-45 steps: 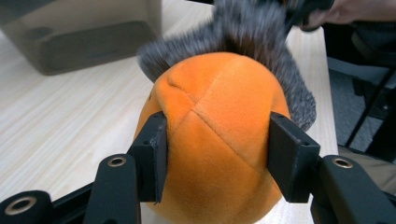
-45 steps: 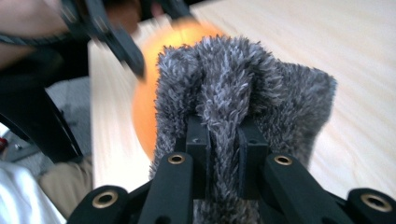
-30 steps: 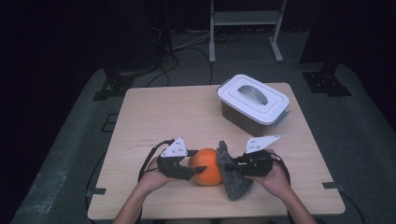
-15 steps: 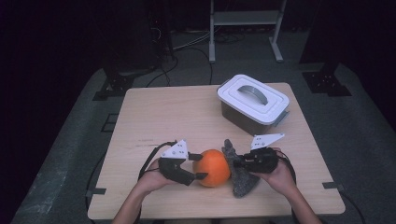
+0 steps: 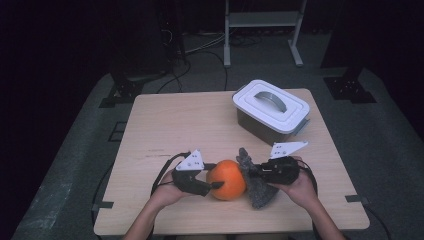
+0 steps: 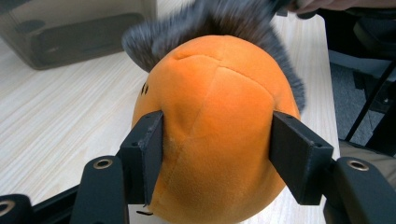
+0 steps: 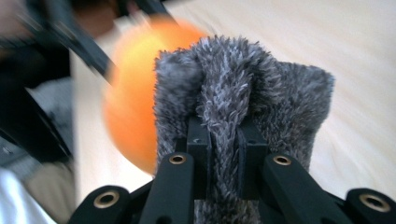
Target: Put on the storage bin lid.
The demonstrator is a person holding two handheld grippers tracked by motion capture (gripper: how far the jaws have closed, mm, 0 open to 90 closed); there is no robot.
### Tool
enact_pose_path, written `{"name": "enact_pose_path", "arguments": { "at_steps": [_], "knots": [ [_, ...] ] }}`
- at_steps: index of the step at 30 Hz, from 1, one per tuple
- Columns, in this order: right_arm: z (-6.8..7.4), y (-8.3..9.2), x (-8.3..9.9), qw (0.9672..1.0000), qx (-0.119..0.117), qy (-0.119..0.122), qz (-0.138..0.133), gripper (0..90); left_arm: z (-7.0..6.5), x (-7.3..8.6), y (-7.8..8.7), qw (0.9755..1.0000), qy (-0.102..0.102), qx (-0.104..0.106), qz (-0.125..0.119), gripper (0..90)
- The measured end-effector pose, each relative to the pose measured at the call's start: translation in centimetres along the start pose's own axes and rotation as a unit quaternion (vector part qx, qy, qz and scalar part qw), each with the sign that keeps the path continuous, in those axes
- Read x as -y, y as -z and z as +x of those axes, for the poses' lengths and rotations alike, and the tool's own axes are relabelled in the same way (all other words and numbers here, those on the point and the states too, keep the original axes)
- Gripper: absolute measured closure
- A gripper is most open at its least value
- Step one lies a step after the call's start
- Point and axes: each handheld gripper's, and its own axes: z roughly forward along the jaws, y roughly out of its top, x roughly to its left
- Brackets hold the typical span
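Light wood tabletop (image 5: 165, 130), centre of frame, grey floor (image 5: 75, 165) around. Grey lidded box (image 5: 270, 110) with white handled lid, upper right of tabletop. Orange plush ball (image 5: 226, 179) with grey fuzzy piece (image 5: 257, 185) at lower centre near front edge, resting on wood.

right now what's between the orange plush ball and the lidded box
Bare tabletop separates the orange plush ball from the lidded box, as the high view shows.

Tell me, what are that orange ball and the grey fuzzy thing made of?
The orange ball looks like soft plush: short velvety nap, stitched seams, and it seems to give between the left gripper pads. The grey cloth, pinched by the right gripper, looks like shaggy fleece or microfibre with long fluffy fibres.
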Motion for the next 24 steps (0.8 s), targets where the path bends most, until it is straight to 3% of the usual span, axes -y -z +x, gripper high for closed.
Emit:
{"name": "enact_pose_path", "arguments": {
  "at_steps": [2, 4, 9, 12, 16, 20, 24],
  "knots": [
    [0.8, 0.3, -0.8, 0.9995, -0.021, 0.010, -0.020, 78.2, -0.1, -0.1, -0.1, 1.0000, -0.005, 0.006, 0.003, 37.1],
    [1.1, 0.0, -0.9, 0.9996, -0.015, 0.021, -0.007, 78.0, -0.2, -0.2, 0.0, 0.9998, -0.009, 0.016, 0.004, 35.1],
    [0.4, -0.2, -0.1, 0.9995, -0.031, 0.006, -0.004, 77.8, 0.0, -0.2, 0.3, 0.9996, -0.006, 0.026, -0.008, 28.4],
    [0.2, -0.2, 0.1, 0.9995, -0.031, 0.006, 0.000, 77.8, 0.1, -0.1, -0.2, 0.9999, -0.003, 0.015, 0.004, 18.2],
    [-0.1, -0.2, 0.3, 0.9994, -0.035, 0.003, 0.005, 77.8, -0.1, 0.3, -0.9, 0.9997, -0.013, 0.020, 0.008, 14.0],
    [-0.6, 0.0, 0.6, 0.9994, -0.033, -0.002, 0.008, 77.7, -0.3, 0.4, -1.0, 0.9994, -0.020, 0.027, 0.008, 22.1],
    [-1.1, -0.1, 1.2, 0.9995, -0.021, -0.010, 0.023, 77.6, -0.3, 0.5, -0.6, 0.9984, -0.022, 0.051, 0.008, 30.5]
  ]
}}
